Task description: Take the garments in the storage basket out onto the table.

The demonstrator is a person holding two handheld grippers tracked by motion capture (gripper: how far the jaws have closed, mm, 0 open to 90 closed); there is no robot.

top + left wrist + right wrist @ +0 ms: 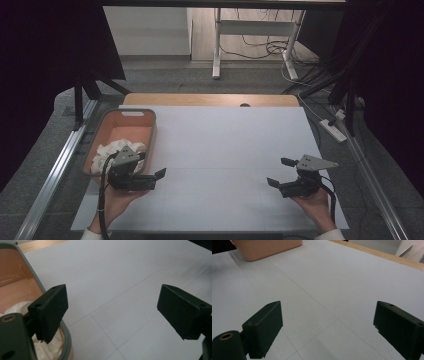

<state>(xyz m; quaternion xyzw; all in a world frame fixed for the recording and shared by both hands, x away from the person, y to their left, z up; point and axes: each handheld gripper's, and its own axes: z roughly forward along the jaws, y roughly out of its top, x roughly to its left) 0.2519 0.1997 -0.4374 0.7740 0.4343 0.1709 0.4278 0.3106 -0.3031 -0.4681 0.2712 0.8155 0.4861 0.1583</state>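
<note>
A salmon-coloured basket (127, 113) with a grey rim stands at the left edge of the white mat (225, 145). A crumpled white cloth (111, 150) lies in its near end. My left gripper (151, 165) is open and holds nothing; it hovers just right of the basket's near corner. In the left gripper view the jaws (116, 307) stand wide apart over bare mat, with the basket rim (26, 261) and cloth (47, 350) at the left. My right gripper (280, 172) is open and holds nothing, low over the mat's near right. The right gripper view shows its jaws (329, 327) spread, the basket (269, 247) far off.
The mat covers a wooden table (210, 99). Metal rails run along both sides, one of them on the left (55, 170). Beyond the table are a desk frame (217, 45), loose cables and a power strip (334, 127) on the floor. Dark curtains hang at both sides.
</note>
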